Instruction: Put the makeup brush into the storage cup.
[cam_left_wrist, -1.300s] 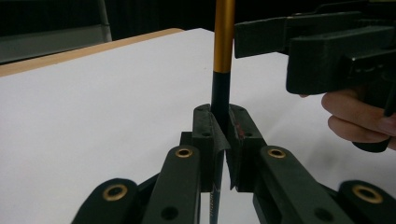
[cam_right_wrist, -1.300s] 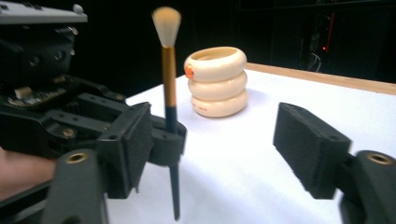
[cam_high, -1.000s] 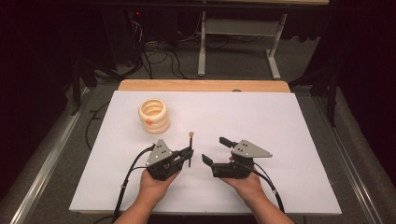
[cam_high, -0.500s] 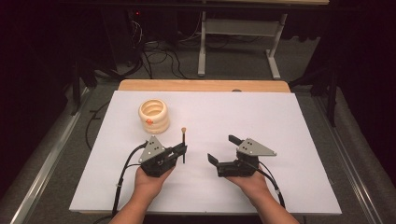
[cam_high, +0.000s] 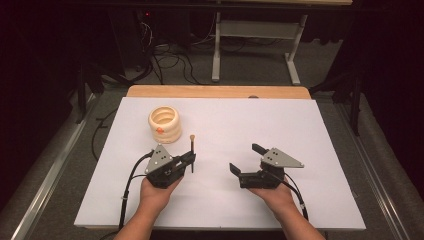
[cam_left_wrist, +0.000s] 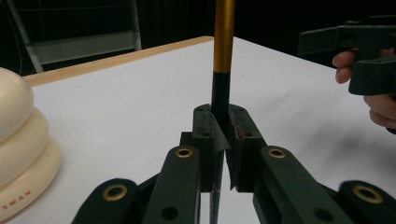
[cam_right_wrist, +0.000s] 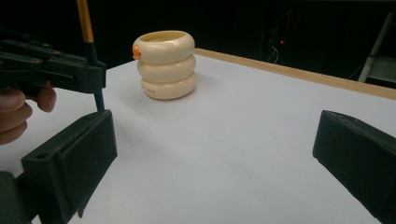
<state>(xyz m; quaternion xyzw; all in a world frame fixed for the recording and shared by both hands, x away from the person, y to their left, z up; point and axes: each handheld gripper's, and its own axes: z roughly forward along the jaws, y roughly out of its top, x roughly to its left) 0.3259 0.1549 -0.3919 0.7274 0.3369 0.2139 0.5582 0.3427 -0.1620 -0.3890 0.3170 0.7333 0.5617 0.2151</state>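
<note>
A thin stick (cam_high: 192, 145), black below and gold above with a small knob on top, stands upright in my left gripper (cam_high: 191, 159), which is shut on its black lower part (cam_left_wrist: 220, 93). The jaws of my right gripper (cam_high: 247, 158) have just been opening. They now stand wide apart (cam_right_wrist: 215, 154) over the white tabletop, with nothing between them. The two grippers face each other at the table's near middle. A cream pot (cam_high: 164, 124) of three stacked rings, with an orange mark on its side (cam_right_wrist: 136, 49), sits behind the left gripper.
The white sheet (cam_high: 280, 120) covers the table, and a wooden edge (cam_high: 215, 91) runs along its far side. Beyond the table are a metal stand (cam_high: 250, 35) and cables on the floor. There is open surface to the right and behind the right gripper.
The hands have drawn slightly apart: the left one with the stick shifted left toward the pot, the right one shifted right. The right jaws stand a little wider.
</note>
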